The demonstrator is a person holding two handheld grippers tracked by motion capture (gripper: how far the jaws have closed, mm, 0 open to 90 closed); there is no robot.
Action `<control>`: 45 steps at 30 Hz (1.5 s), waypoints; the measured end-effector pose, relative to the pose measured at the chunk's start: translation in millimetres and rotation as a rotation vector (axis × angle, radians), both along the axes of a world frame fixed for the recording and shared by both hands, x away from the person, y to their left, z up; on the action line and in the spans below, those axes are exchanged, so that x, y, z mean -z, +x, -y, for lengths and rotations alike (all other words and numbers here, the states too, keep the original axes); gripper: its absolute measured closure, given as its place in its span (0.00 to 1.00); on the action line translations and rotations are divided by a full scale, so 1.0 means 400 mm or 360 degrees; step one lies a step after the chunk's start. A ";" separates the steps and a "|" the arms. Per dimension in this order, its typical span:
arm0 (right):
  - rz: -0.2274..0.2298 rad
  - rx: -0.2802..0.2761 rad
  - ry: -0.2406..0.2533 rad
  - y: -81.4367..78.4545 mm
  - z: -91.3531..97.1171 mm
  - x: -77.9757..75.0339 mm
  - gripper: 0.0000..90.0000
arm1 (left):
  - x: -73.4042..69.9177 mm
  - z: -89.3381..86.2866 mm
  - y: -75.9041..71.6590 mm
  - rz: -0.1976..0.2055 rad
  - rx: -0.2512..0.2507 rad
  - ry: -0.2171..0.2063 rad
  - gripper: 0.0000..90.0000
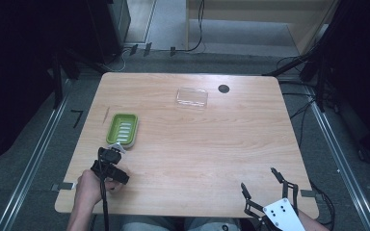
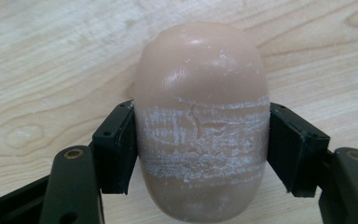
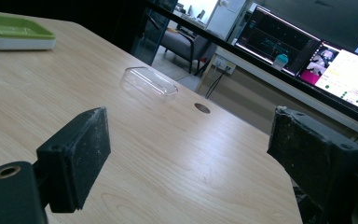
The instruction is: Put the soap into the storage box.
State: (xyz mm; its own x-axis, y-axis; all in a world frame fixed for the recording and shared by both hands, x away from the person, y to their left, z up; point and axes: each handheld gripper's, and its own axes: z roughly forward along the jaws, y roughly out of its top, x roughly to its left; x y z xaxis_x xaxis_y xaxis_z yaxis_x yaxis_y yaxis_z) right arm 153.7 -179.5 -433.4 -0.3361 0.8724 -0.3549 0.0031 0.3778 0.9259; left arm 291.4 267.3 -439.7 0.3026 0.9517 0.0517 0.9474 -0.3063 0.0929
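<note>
Wood bench [image 1: 197, 144] carries a green dish [image 1: 122, 129] near its left edge and a clear lid [image 1: 191, 97] near the far edge. By the near left corner the left gripper [image 2: 200, 149] clamps a soap [image 2: 200, 116]; the right gripper [image 1: 265, 185] gapes empty at the near right corner.

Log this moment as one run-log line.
left gripper: shut on soap bar | right gripper: open | green soap dish: empty

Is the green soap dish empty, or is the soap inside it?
Empty: the dish shows bare ridges; the soap sits between the left gripper fingers over the table.
</note>
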 end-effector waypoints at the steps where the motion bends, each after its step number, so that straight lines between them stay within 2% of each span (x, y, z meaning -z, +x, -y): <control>1: -0.0006 -0.0002 0.0004 0.000 -0.001 0.000 0.15 | -0.002 0.000 0.002 0.0003 -0.0001 -0.0005 0.37; 16: -0.0005 -0.0001 0.0003 0.000 -0.001 0.000 0.15 | -0.022 -0.004 0.040 0.0029 0.0027 -0.0015 0.37; 20: 0.0001 -0.0002 -0.0003 0.000 0.001 0.000 0.15 | -0.023 -0.006 0.043 0.0006 0.0049 -0.0013 0.37; 23: -0.0004 0.0002 0.0006 0.000 0.000 0.000 0.15 | -0.022 -0.006 0.052 0.0015 0.0046 -0.0002 0.37; 34: -0.0010 -0.0001 0.0008 0.000 0.000 0.001 0.15 | -0.037 -0.003 0.066 0.0011 0.0081 -0.0030 0.37; 38: -0.0010 -0.0002 0.0007 0.000 -0.001 0.001 0.15 | -0.045 -0.006 0.074 0.0033 0.0075 -0.0035 0.37; 44: -0.0009 -0.0002 0.0005 0.001 -0.001 0.001 0.15 | -0.054 -0.007 0.083 0.0007 0.0114 -0.0047 0.37; 45: -0.0012 -0.0002 0.0008 0.000 -0.001 0.001 0.15 | -0.054 -0.008 0.085 0.0020 0.0109 -0.0046 0.37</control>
State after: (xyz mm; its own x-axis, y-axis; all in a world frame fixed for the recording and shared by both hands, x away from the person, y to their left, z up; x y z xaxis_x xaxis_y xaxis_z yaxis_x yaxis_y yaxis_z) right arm 153.9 -179.3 -433.6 -0.3397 0.8739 -0.3477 0.0097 0.3729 0.9278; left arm 325.3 270.5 -418.0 0.3668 0.9298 0.0290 0.9229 -0.3677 0.1145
